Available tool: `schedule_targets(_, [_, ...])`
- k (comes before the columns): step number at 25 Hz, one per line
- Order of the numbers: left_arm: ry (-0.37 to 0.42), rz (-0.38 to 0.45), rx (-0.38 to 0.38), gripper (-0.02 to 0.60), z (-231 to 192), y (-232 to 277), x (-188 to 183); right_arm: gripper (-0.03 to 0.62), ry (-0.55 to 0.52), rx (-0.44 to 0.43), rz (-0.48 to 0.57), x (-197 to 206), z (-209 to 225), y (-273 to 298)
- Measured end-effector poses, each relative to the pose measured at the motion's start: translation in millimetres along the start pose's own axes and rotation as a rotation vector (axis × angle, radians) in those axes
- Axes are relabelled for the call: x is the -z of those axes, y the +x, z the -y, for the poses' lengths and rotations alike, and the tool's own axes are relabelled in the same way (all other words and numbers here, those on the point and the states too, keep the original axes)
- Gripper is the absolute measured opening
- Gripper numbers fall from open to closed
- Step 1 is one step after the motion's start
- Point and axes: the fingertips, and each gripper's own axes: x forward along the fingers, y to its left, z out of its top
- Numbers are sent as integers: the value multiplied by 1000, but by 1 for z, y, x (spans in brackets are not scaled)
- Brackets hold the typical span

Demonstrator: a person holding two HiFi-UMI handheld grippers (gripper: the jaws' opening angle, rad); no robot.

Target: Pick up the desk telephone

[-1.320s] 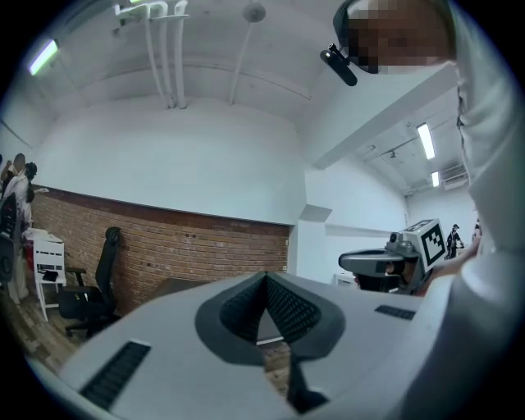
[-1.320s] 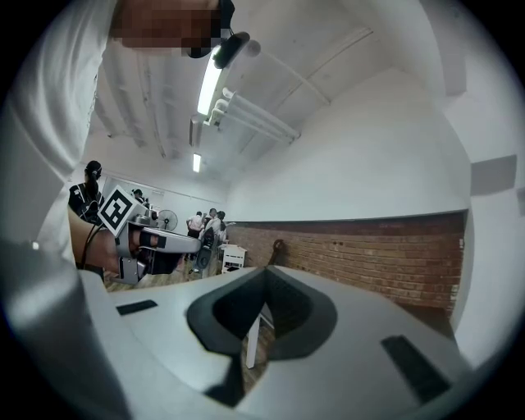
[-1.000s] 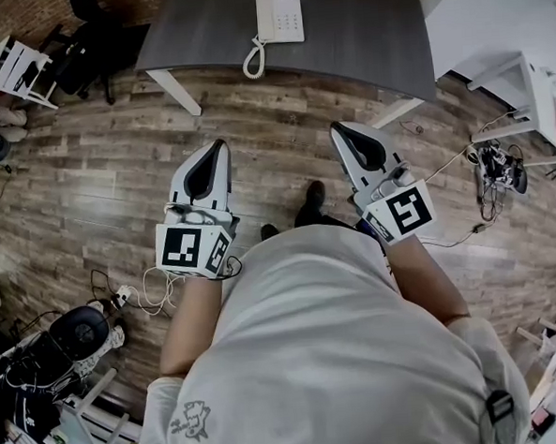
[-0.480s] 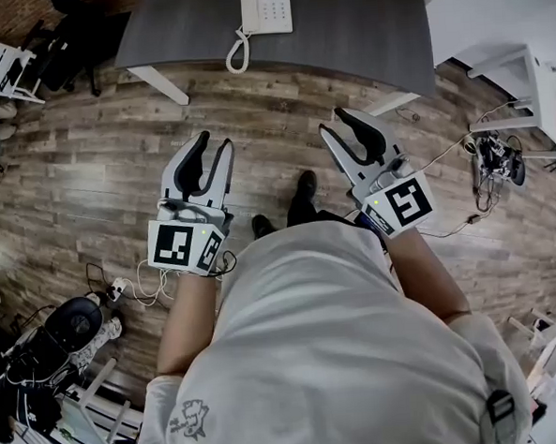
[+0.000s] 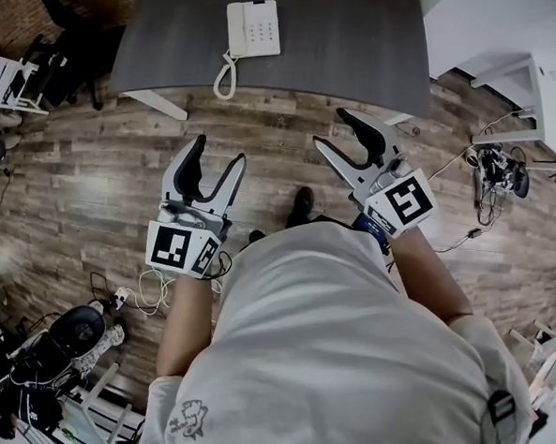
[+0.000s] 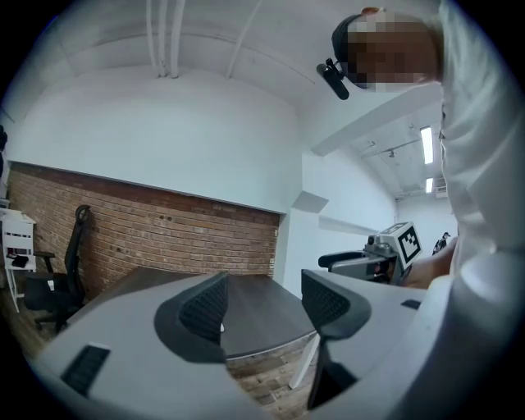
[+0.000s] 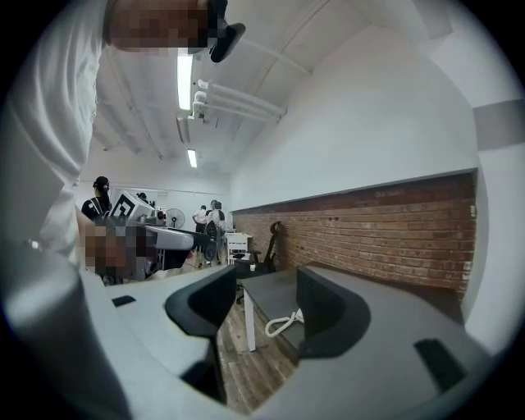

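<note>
Nearest, the left gripper (image 5: 219, 152) was held out over the wooden floor (image 5: 88, 181). Its 2 jaws had just been opening and were spread wide, and nothing was caught between them. Only the far desk top was framed in that gap in the left gripper view. To its right, the right gripper (image 5: 331, 129) was likewise presented with jaws just opened wide and empty. The coiled cord (image 7: 285, 322) was seen through its gap, well beyond the pads. Farther on, the dark desk (image 5: 361, 42) was not yet reached by either gripper. Toward its far edge, left of centre, the desk telephone (image 5: 253, 27) was seen lying flat, untouched, its cord trailed toward the near edge. 0 of the pick-up was judged done: the reach, the closing on the telephone and the lift were all left.
</note>
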Motion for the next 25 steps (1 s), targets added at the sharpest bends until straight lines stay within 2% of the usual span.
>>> schedule_targets(13, [-4,-20,-15,299,19,64,0,235,32,-13,27,9,68,-10])
schedule_targets(20, [-32,-37,-4,301,8,80,7,235,68,-3,-4,23,76,5])
schedule_targets(25, [-46,-33,28,301,-16,97,9,235,63,35,-26,25,86,23])
